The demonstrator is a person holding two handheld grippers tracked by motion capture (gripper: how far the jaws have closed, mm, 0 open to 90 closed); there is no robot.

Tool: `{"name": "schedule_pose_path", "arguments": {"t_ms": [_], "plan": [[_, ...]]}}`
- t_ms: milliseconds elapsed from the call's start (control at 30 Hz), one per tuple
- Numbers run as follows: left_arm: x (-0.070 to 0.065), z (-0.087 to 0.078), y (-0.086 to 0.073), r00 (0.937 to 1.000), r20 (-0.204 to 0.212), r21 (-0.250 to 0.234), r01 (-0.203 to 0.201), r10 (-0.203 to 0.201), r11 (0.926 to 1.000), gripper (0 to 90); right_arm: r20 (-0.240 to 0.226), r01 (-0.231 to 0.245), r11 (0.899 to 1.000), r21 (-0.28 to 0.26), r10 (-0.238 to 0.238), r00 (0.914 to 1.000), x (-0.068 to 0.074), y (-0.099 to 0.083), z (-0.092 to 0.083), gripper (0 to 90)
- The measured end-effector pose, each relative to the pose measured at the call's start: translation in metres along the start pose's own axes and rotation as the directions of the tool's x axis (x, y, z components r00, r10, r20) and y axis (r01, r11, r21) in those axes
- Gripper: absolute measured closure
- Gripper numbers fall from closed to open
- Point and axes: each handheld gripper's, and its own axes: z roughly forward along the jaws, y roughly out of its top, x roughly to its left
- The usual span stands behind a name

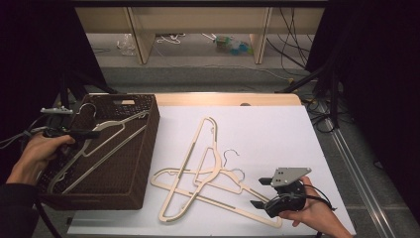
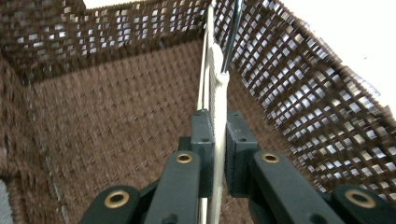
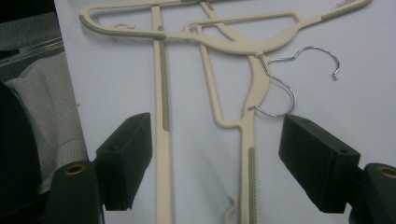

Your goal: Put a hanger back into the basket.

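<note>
White sheeting covers the counter (image 1: 277,134), beyond which shelving and loose cables are seen on the floor. At the counter's left end a brown woven basket (image 1: 143,163) is set, and a cream hanger (image 1: 99,148) is held inside it by the left claw (image 1: 91,134), whose jaws are clamped on the hanger's flat body. From the left claw view, the hanger's long axis is seen running straight away from the pads toward the basket's far corner, hook end foremost. Three more hangers (image 1: 198,183) lie crossed on the sheet, just ahead of the right claw (image 1: 260,191), which is held wide open with nothing between its jaws. Two hanger bars (image 3: 205,140) are framed between those jaws in the right claw view, so the right hand is judged nearer for the next pick.
</note>
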Motion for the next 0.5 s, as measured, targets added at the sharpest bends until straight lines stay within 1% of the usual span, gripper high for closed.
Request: {"name": "schedule_pose_path", "arguments": {"t_ms": [67,133,200,233,267,300,333,367,400,433,500], "plan": [[0.0014,0.0022,-0.0028,0.9999,-0.012,0.010,-0.003,0.003,0.9999,83.1,-0.001,0.001,1.000,0.000,-0.001,1.0000,-0.0002,-0.0002,0.0001,27.0],[0.0033,0.0024,-0.0048,0.9998,-0.018,0.006,0.000,0.000,1.0000,79.9,0.000,0.001,1.000,0.001,-0.001,1.0000,-0.0003,-0.0004,0.0002,27.0],[0.0041,0.0013,-0.0050,0.9986,-0.052,0.001,-0.003,0.003,1.0000,78.3,-0.001,0.001,1.000,0.000,-0.001,1.0000,-0.0003,-0.0003,0.0003,27.0],[0.0053,-0.0001,-0.0052,0.9980,-0.061,0.008,-0.015,0.015,0.9999,76.2,-0.001,-0.001,1.000,0.001,0.001,1.0000,-0.0001,-0.0001,0.0002,27.0],[0.0065,-0.0018,-0.0049,0.9972,-0.070,0.014,-0.026,0.027,0.9996,70.1,-0.002,0.003,1.000,-0.001,-0.003,1.0000,-0.0001,0.0000,0.0004,27.0],[0.0066,-0.0027,-0.0049,0.9961,-0.085,0.012,-0.022,0.023,0.9997,70.1,-0.002,0.003,1.000,-0.001,-0.003,1.0000,-0.0001,0.0000,0.0004,27.0],[0.0066,-0.0037,-0.0050,0.9946,-0.101,0.023,-0.022,0.024,0.9995,68.0,-0.002,0.003,1.000,-0.001,-0.003,1.0000,0.0000,0.0000,0.0004,27.0],[0.0079,-0.0042,-0.0062,0.9916,-0.124,0.031,-0.034,0.037,0.9989,66.6,-0.002,0.002,1.000,-0.001,-0.002,1.0000,-0.0001,-0.0001,0.0006,27.0],[0.0079,-0.0042,-0.0062,0.9916,-0.124,0.031,-0.034,0.037,0.9989,63.5,-0.002,0.003,1.000,0.000,-0.003,1.0000,-0.0002,-0.0001,0.0006,27.0],[0.0088,-0.0041,-0.0070,0.9908,-0.133,0.029,-0.024,0.027,0.9993,63.5,-0.002,0.003,1.000,0.000,-0.003,1.0000,-0.0002,-0.0001,0.0006,27.0],[0.0105,-0.0047,-0.0080,0.9886,-0.150,0.019,-0.013,0.016,0.9997,55.5,-0.002,0.000,1.000,-0.001,0.000,1.0000,-0.0002,-0.0001,0.0001,27.0]]}}
